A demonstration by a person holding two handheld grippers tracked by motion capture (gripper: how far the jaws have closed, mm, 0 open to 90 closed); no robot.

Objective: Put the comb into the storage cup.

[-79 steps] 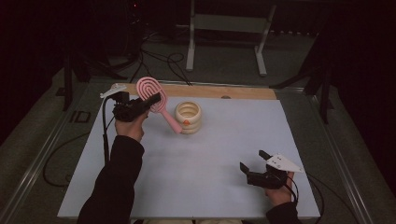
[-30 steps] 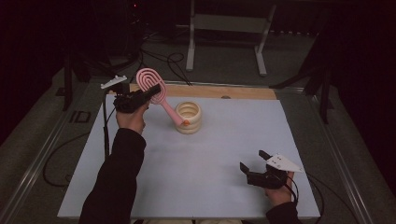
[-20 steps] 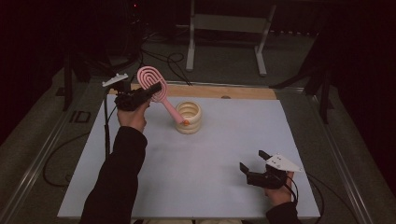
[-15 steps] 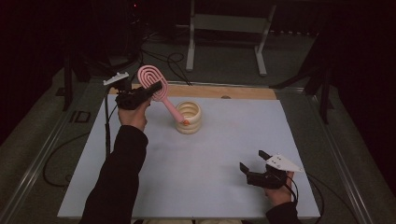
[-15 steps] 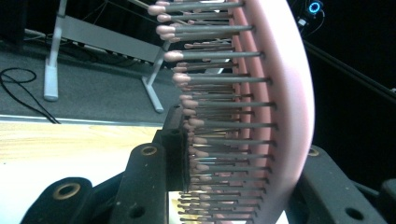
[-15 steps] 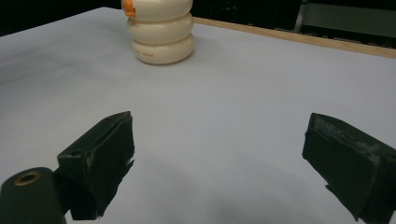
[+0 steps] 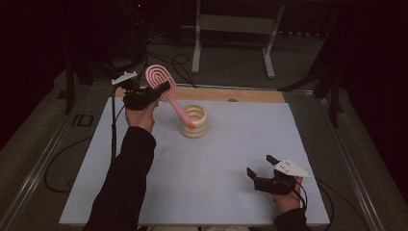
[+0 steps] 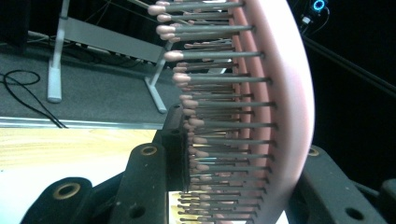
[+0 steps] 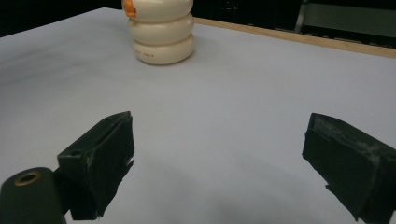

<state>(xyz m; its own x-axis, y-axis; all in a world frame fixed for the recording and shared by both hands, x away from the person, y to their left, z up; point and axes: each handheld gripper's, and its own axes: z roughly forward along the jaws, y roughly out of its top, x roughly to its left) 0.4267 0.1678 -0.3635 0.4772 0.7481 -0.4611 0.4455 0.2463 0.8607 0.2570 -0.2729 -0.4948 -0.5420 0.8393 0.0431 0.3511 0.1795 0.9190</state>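
Left hand-held gripper [image 7: 161, 89] is clamped on the pink hairbrush [image 7: 163, 89], handle tip dipping into the cream holder [image 7: 194, 121]. Next: lower it, let go. Right hand-held gripper [image 7: 263, 168] idles, jaws apart.

The left gripper [image 8: 233, 186] clamps a pink hairbrush [image 8: 280, 93] edge-on between its black jaws, grey pink-tipped bristles [image 8: 210, 79] pointing left, above the pale counter [image 8: 70, 158].

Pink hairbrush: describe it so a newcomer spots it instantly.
On the white table, look to the far left, above the cream ribbed holder. The pink hairbrush slants there, head clamped in the left gripper, orange-tipped handle at the holder's mouth. Nothing else is pink.
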